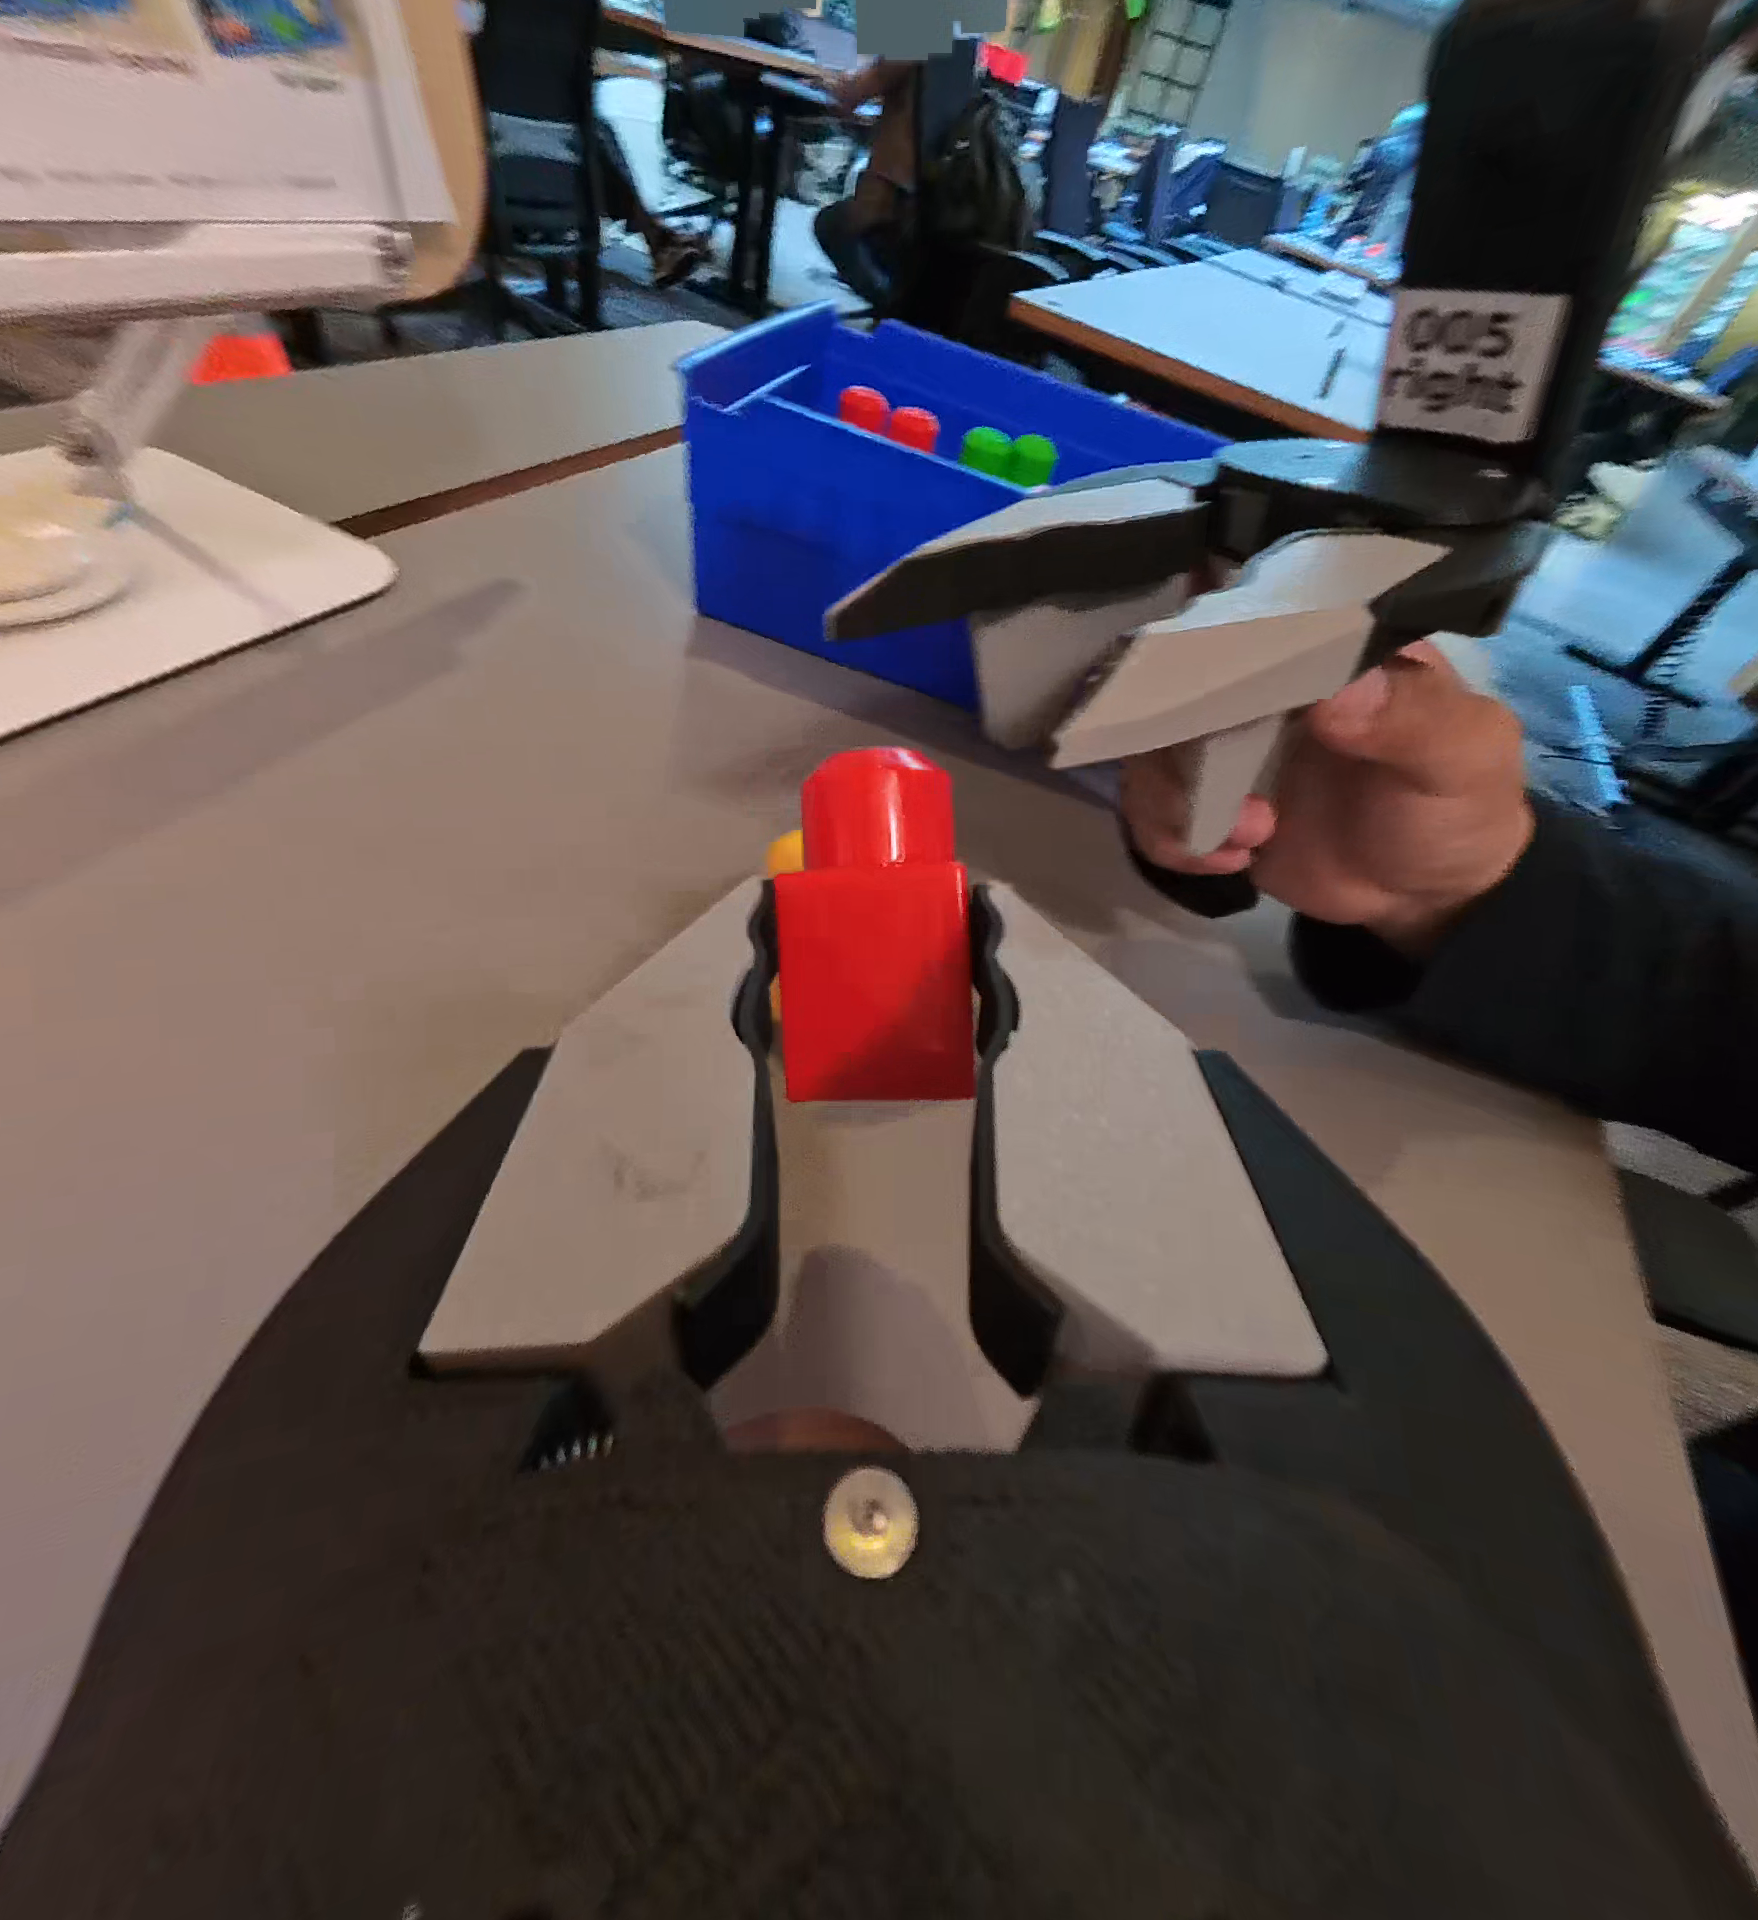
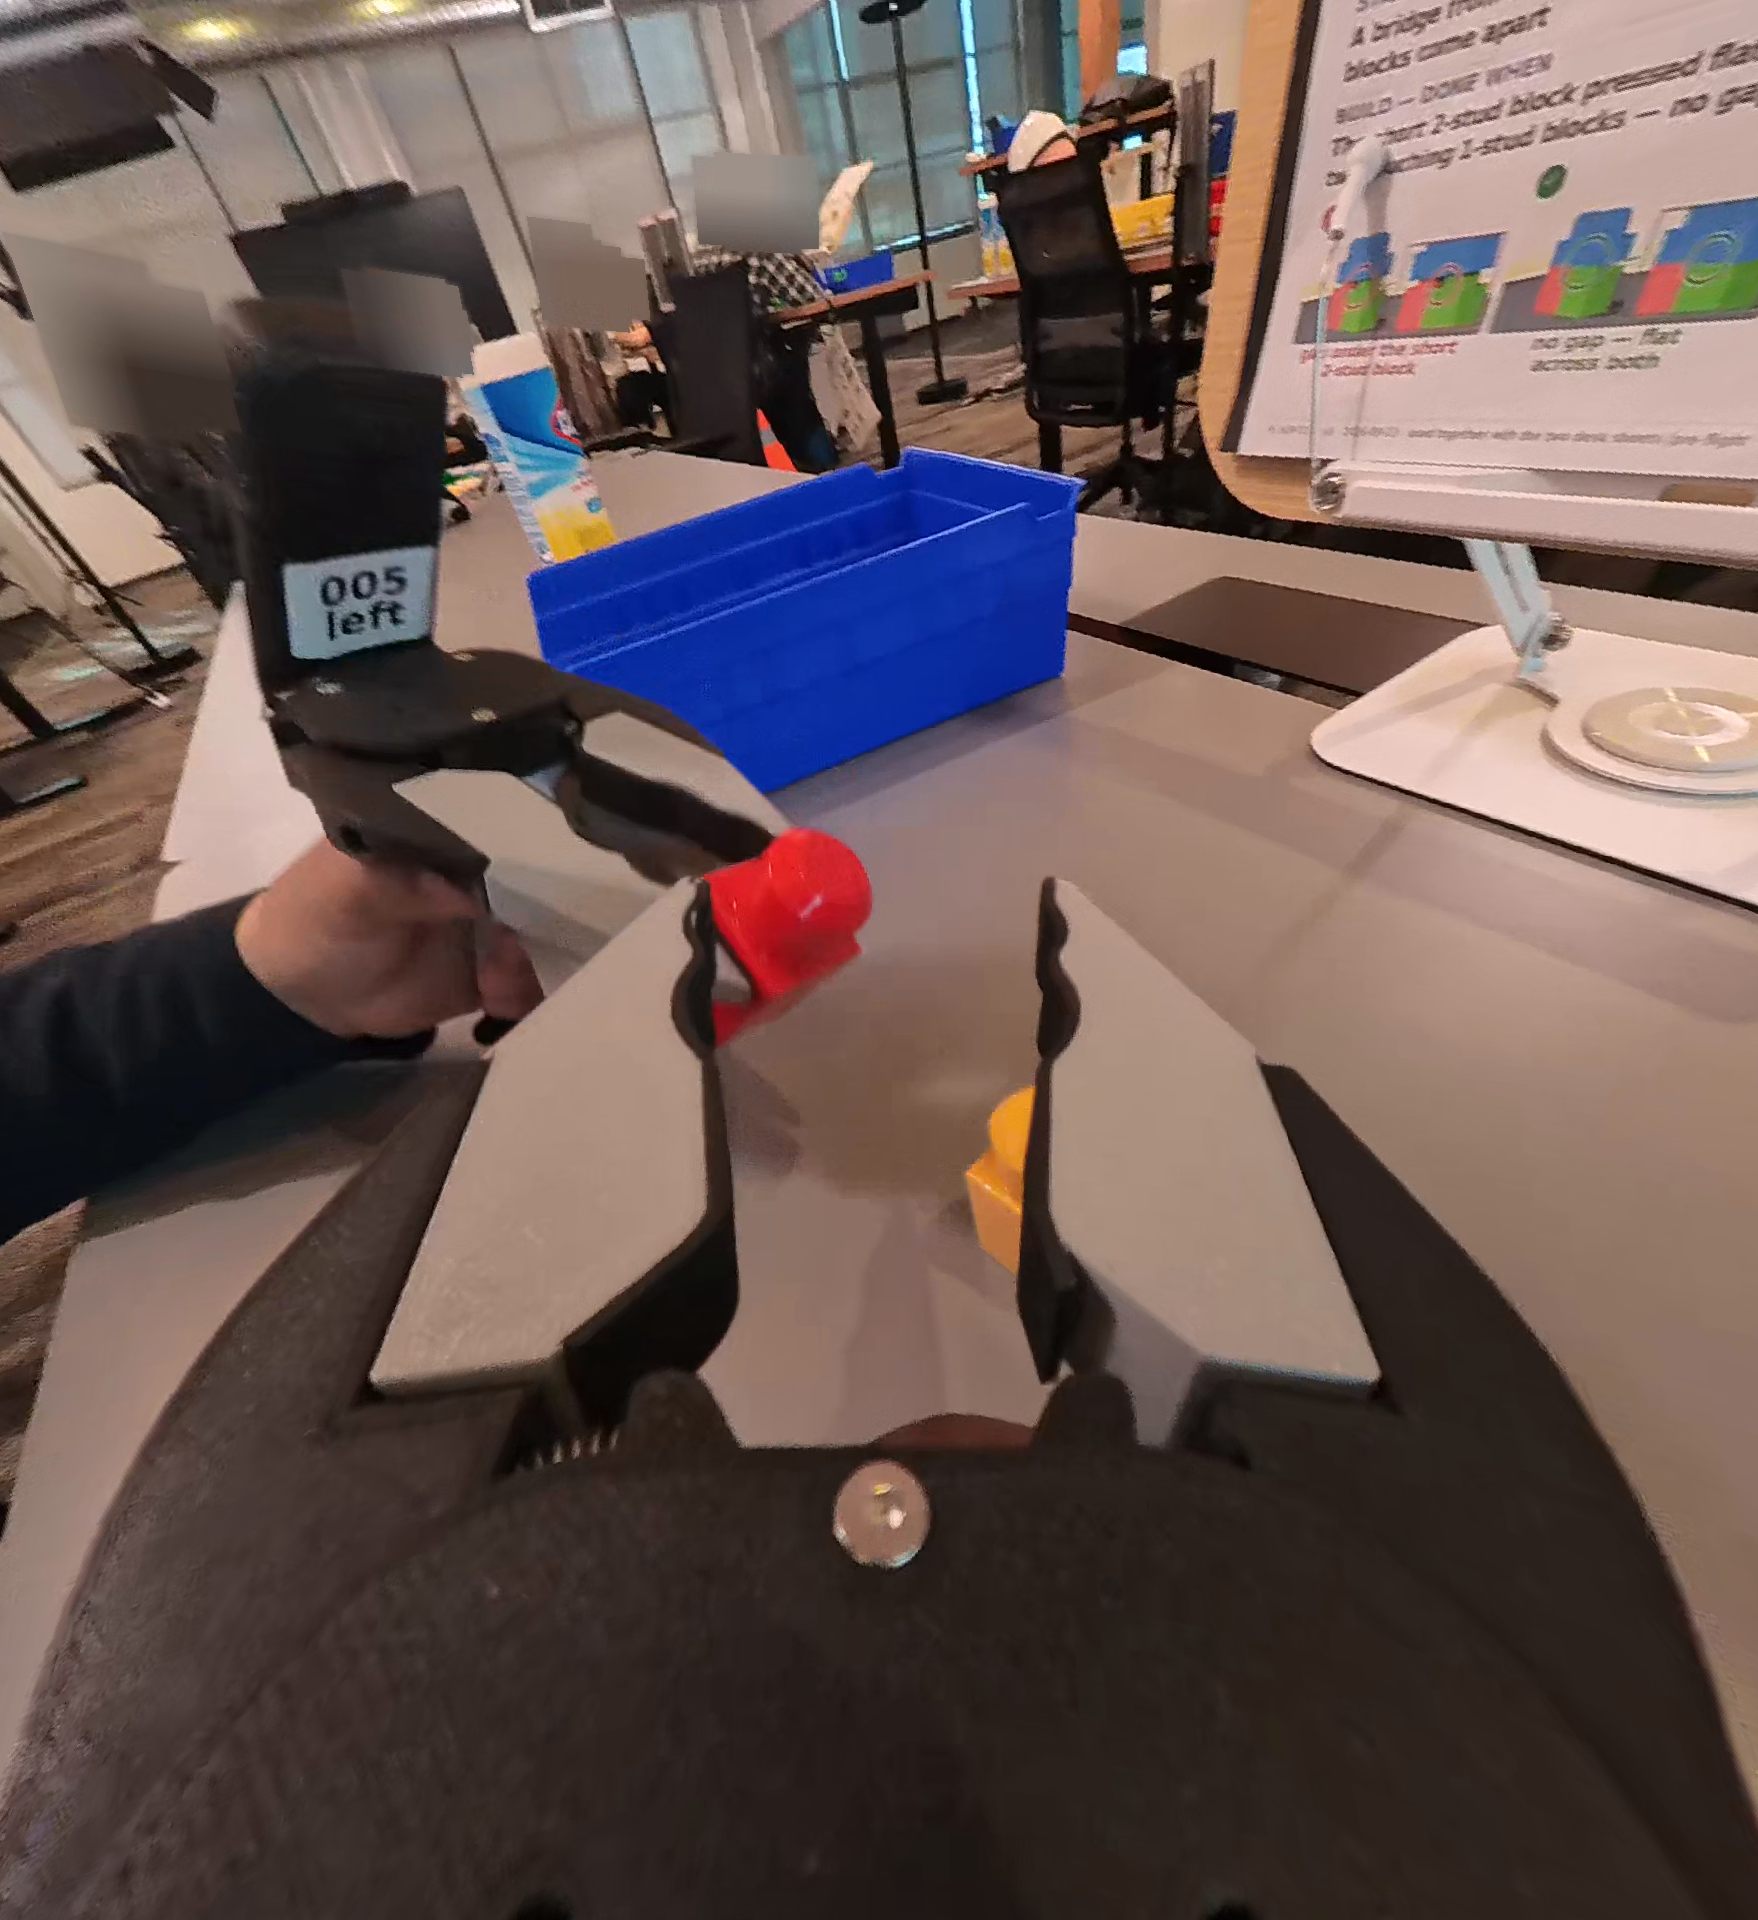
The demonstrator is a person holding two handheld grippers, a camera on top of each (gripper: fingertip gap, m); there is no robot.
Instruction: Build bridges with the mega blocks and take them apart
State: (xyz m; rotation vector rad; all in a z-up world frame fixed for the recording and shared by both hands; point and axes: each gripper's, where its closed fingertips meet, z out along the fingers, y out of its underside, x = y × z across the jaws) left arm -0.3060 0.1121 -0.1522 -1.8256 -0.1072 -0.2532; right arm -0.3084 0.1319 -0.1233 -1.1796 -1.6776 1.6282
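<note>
My left gripper (image 1: 873, 935) is shut on a red one-stud block (image 1: 875, 935) and holds it just above the grey table. The block also shows in the right wrist view (image 2: 792, 925), where the left gripper (image 2: 740, 873) comes in from the left. A yellow one-stud block (image 2: 1000, 1174) stands on the table, partly hidden behind my right gripper's right finger; a sliver of it shows behind the red block (image 1: 783, 852). My right gripper (image 2: 870, 966) is open and empty above the table. In the left wrist view it (image 1: 948, 675) hovers in front of the bin.
A blue bin (image 1: 802, 509) stands at the back of the table (image 1: 439, 831) and holds a red block (image 1: 887, 414) and a green block (image 1: 1008, 453). It also shows in the right wrist view (image 2: 823, 634). A white stand (image 2: 1581, 727) with an instruction sheet (image 2: 1581, 229) is beside it. The gap from one gripper's tips to the other's is roughly 4 cm.
</note>
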